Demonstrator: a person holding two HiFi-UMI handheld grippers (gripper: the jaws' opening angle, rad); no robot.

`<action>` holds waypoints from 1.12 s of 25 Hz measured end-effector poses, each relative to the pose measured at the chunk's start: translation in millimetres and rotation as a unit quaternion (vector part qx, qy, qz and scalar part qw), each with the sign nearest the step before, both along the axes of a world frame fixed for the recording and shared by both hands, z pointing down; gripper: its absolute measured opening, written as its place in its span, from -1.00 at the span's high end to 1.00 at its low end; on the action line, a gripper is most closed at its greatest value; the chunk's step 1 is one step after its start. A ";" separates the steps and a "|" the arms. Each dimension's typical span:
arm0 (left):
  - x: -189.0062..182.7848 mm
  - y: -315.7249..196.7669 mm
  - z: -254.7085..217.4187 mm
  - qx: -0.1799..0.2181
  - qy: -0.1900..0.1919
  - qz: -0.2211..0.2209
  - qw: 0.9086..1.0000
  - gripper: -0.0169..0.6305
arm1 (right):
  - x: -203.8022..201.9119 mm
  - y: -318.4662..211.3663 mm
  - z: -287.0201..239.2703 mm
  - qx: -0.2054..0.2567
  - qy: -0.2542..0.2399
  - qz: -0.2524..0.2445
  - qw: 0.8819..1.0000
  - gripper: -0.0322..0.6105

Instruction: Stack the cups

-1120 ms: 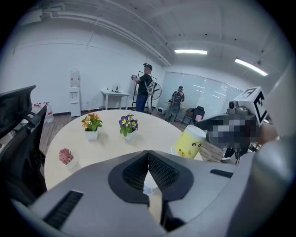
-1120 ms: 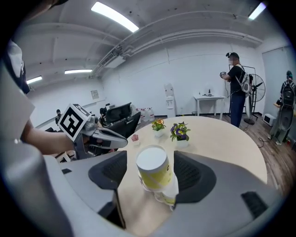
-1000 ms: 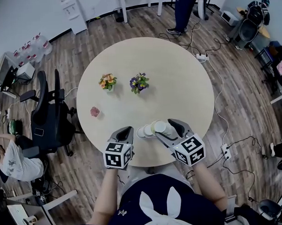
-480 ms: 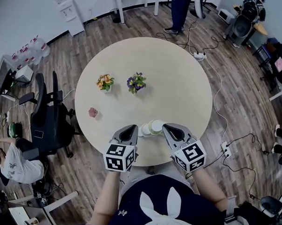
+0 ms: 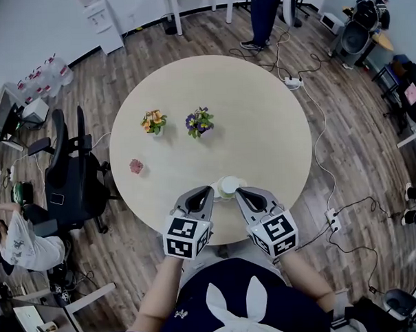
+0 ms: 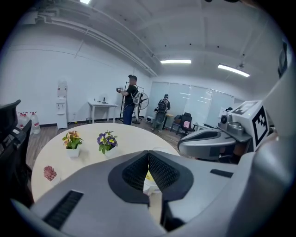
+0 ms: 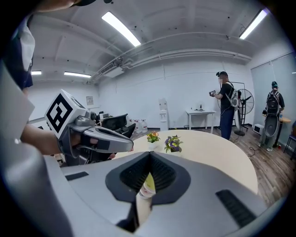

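The pale paper cups (image 5: 228, 187) stand nested near the round table's (image 5: 261, 125) front edge, between my two grippers. My left gripper (image 5: 208, 192) is shut just left of them, with nothing between its pads. To their right, my right gripper (image 5: 240, 193) is also shut and empty. In the left gripper view the cups (image 6: 151, 185) show just past and below the closed left gripper (image 6: 148, 155). The right gripper view shows the cups (image 7: 145, 185) the same way beneath the closed right gripper (image 7: 149, 157). Whether either gripper touches the cups, I cannot tell.
Two small flower pots (image 5: 154, 121) (image 5: 199, 121) stand mid-table, and a small pink object (image 5: 136, 166) lies at the left. An office chair (image 5: 71, 175) is left of the table. A person (image 5: 263, 15) stands beyond it, with cables (image 5: 315, 109) on the floor to the right.
The right gripper's jaws, open around a cup a second ago, have shut. The separate cups now sit together. The left gripper has moved right and forward, up to the cups.
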State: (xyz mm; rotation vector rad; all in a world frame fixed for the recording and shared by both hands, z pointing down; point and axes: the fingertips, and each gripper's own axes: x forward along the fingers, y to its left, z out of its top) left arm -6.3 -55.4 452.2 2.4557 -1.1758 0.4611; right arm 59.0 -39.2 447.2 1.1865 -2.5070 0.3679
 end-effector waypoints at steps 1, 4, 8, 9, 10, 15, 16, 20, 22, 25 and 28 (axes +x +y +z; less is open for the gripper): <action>0.9 0.5 -1.0 0.002 -0.001 0.001 1.000 0.88 | -1.2 0.7 -0.5 0.001 0.000 -0.001 1.000 0.89; 4.0 1.1 -3.6 0.006 0.000 0.004 1.000 0.88 | -3.8 1.8 -3.0 0.007 -0.004 -0.007 1.000 0.89; 8.1 2.3 -7.4 0.010 -0.001 0.007 1.000 0.88 | -4.8 1.7 -7.5 0.009 -0.008 -0.012 1.000 0.89; 8.8 2.7 -7.9 0.010 0.000 0.007 1.000 0.88 | -5.2 1.4 -8.3 0.010 -0.008 -0.013 1.000 0.89; 9.2 2.9 -8.1 0.010 -0.001 0.008 1.000 0.88 | -5.5 1.0 -9.0 0.011 -0.009 -0.013 1.000 0.89; 8.6 1.8 -6.6 0.010 -0.001 0.009 1.000 0.88 | -6.6 -1.0 -9.0 0.009 -0.013 -0.012 1.000 0.89; 8.3 1.3 -6.1 0.009 -0.001 0.008 1.000 0.88 | -6.3 -1.3 -8.6 0.008 -0.015 -0.012 1.000 0.89; 8.3 -0.4 -5.1 0.007 -0.002 0.008 1.000 0.88 | -3.7 -3.5 -7.6 0.005 -0.018 -0.010 1.000 0.89; 8.2 -1.0 -5.4 0.007 -0.001 0.007 1.000 0.88 | -3.3 -4.1 -8.0 0.004 -0.020 -0.010 1.000 0.89; 8.3 -1.8 -6.3 0.007 -0.001 0.008 1.000 0.88 | -3.3 -4.7 -9.6 0.004 -0.023 -0.011 1.000 0.89; 9.2 -3.0 -6.1 0.007 -0.002 0.009 1.000 0.88 | -2.9 -5.2 -9.2 0.004 -0.024 -0.014 1.000 0.89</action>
